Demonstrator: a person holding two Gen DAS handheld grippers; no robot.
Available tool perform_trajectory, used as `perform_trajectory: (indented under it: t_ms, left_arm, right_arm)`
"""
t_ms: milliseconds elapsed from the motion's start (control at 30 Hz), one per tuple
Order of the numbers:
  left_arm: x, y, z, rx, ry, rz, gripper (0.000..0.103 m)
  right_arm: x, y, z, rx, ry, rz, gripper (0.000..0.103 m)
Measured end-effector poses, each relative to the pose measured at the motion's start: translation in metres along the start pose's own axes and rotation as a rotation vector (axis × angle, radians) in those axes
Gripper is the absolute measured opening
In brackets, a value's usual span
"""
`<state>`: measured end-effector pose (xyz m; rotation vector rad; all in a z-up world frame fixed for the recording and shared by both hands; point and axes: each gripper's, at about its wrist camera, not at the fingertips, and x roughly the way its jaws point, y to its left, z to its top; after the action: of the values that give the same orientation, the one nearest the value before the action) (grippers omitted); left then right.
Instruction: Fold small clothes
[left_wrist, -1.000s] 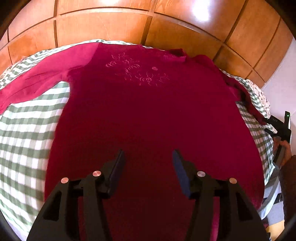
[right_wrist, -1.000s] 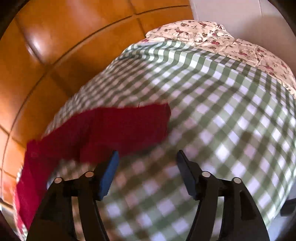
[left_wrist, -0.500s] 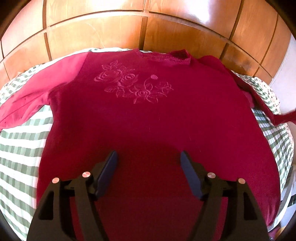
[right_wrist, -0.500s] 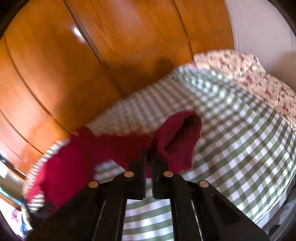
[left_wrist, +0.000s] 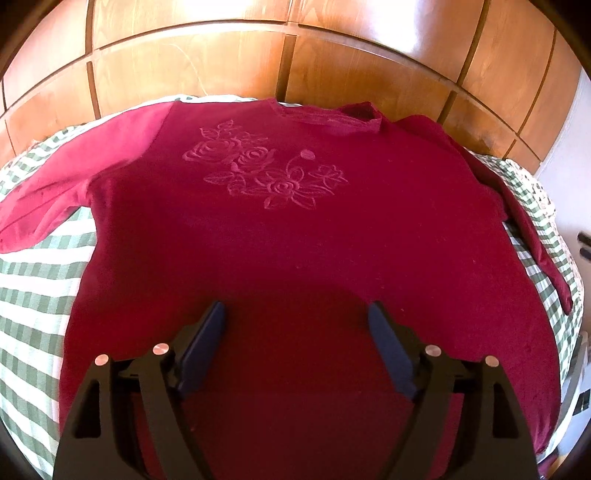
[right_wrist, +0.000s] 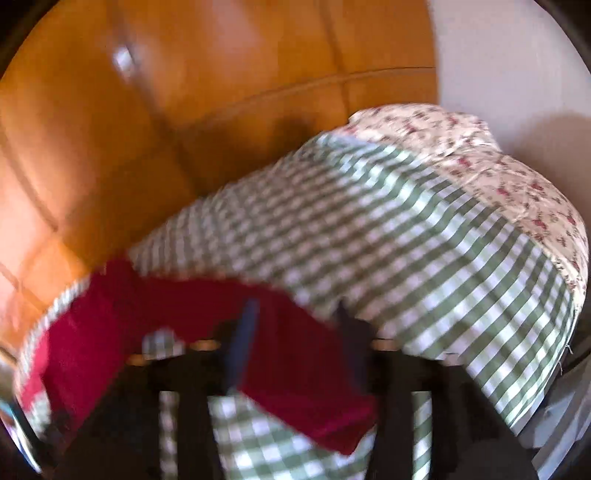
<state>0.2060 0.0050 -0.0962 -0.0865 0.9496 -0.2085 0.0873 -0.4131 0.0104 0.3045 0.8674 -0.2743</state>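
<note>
A dark red long-sleeved top (left_wrist: 295, 236) with an embossed rose design (left_wrist: 266, 173) lies spread flat, front up, on a green-and-white checked cloth (left_wrist: 33, 295). My left gripper (left_wrist: 297, 321) is open and empty, hovering over the top's lower middle. The left sleeve (left_wrist: 74, 184) stretches out left. The right sleeve (left_wrist: 532, 236) lies along the top's right side. In the blurred right wrist view, my right gripper (right_wrist: 295, 325) is open over the right sleeve (right_wrist: 295, 365), which lies on the checked cloth (right_wrist: 424, 258).
Glossy wooden panels (left_wrist: 295, 55) stand behind the surface. A floral-print fabric (right_wrist: 480, 155) lies at the far right end, in front of a white wall (right_wrist: 517, 55). The cloth's edge drops off at the right.
My right gripper was shut on the sleeve cuff half a second ago; it has now opened and the sleeve lies flat. My left gripper has opened wider and drawn back a little.
</note>
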Motion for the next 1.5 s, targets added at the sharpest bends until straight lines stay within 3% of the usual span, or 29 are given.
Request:
perform_trajectory:
  t_ms: [167, 267, 333, 367, 433, 500, 600, 733, 833, 1000, 1067, 1133, 1167, 1200, 1267, 1333, 1433, 1500]
  left_arm:
    - [0.001, -0.001, -0.001, 0.003, -0.005, -0.004, 0.082]
    - [0.002, -0.002, -0.002, 0.009, -0.006, -0.001, 0.084]
    - [0.002, -0.004, -0.002, 0.012, -0.005, 0.004, 0.084]
    - [0.002, -0.004, -0.002, 0.013, -0.005, 0.006, 0.084]
    - [0.003, -0.005, -0.002, 0.014, -0.004, 0.008, 0.084]
    - [0.003, -0.005, -0.002, 0.017, -0.004, 0.012, 0.084]
    - [0.003, -0.007, -0.001, 0.019, -0.001, 0.018, 0.085]
    - [0.005, -0.007, -0.001, 0.021, 0.003, 0.021, 0.086]
    - [0.005, -0.008, -0.001, 0.021, 0.005, 0.020, 0.087]
    - [0.007, -0.008, 0.000, 0.025, 0.009, 0.023, 0.088]
    - [0.006, -0.007, 0.000, 0.023, 0.008, 0.020, 0.088]
    - [0.006, -0.006, 0.000, 0.023, 0.007, 0.018, 0.088]
    - [0.006, -0.006, -0.001, 0.022, 0.006, 0.017, 0.089]
    - [0.006, -0.006, -0.001, 0.022, 0.005, 0.016, 0.089]
    - [0.007, -0.006, -0.001, 0.022, 0.004, 0.014, 0.090]
    - [0.008, -0.006, -0.001, 0.023, 0.002, 0.012, 0.091]
    - [0.008, -0.006, -0.001, 0.027, 0.002, 0.013, 0.092]
    - [0.008, -0.007, -0.002, 0.028, 0.001, 0.016, 0.092]
  right_arm:
    - [0.024, 0.027, -0.062, -0.262, 0.119, -0.151, 0.055]
    - [0.041, 0.025, -0.085, -0.386, 0.125, -0.258, 0.055]
    - [0.040, 0.024, -0.085, -0.394, 0.105, -0.265, 0.032]
    - [0.037, 0.026, -0.080, -0.406, 0.095, -0.296, 0.006]
    - [0.025, 0.026, -0.069, -0.394, 0.051, -0.277, 0.004]
    - [0.001, 0.026, -0.052, -0.357, -0.007, -0.234, 0.004]
    - [-0.041, 0.013, -0.011, -0.220, -0.105, -0.101, 0.004]
    - [-0.048, -0.020, 0.047, -0.043, -0.147, -0.052, 0.003]
    - [-0.020, -0.055, 0.091, 0.092, -0.121, -0.099, 0.004]
    - [0.062, -0.083, 0.134, 0.138, -0.003, -0.218, 0.004]
    - [0.090, -0.088, 0.135, 0.167, 0.038, -0.220, 0.004]
    - [0.104, -0.097, 0.129, 0.241, 0.022, -0.177, 0.023]
    - [0.102, -0.101, 0.123, 0.286, -0.005, -0.161, 0.052]
    - [0.096, -0.108, 0.113, 0.364, -0.055, -0.128, 0.073]
    - [0.087, -0.115, 0.095, 0.441, -0.091, -0.076, 0.074]
    - [0.086, -0.118, 0.070, 0.497, -0.067, 0.010, 0.073]
    - [0.100, -0.108, 0.040, 0.508, 0.006, 0.079, 0.062]
    - [0.119, -0.098, 0.028, 0.505, 0.055, 0.095, 0.048]
